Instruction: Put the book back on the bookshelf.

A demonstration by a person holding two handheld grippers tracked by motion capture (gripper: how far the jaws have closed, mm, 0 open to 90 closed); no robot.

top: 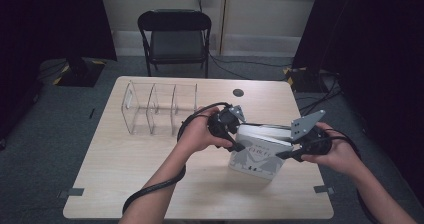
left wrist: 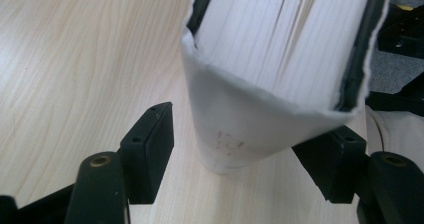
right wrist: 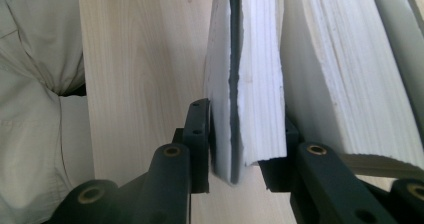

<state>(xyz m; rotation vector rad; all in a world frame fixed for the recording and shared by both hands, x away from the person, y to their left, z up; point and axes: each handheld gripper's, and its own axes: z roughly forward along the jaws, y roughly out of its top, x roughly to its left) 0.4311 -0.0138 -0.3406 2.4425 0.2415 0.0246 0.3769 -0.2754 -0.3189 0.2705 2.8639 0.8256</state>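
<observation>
A thick book point(top: 255, 156) with a white cover and dark figures stands upright on the wooden table point(top: 140, 184), right of centre. My right gripper point(top: 287, 146) is at its right edge. In the right gripper view this gripper point(right wrist: 245, 124) is shut on the front cover and a sheaf of pages of the book point(right wrist: 255, 84), while the other pages point(right wrist: 345, 84) splay off to the side. My left gripper point(top: 240, 134) is at the book's upper left corner. In the left gripper view it point(left wrist: 250, 129) straddles the spine end of the book point(left wrist: 280, 44), with a gap at its left pad point(left wrist: 150, 144).
A clear plastic rack point(top: 155, 109) with upright dividers stands on the table's back left part. A small dark round spot point(top: 238, 92) marks the table behind the book. A black folding chair point(top: 175, 34) stands beyond the far edge. Cables trail on the floor to the right.
</observation>
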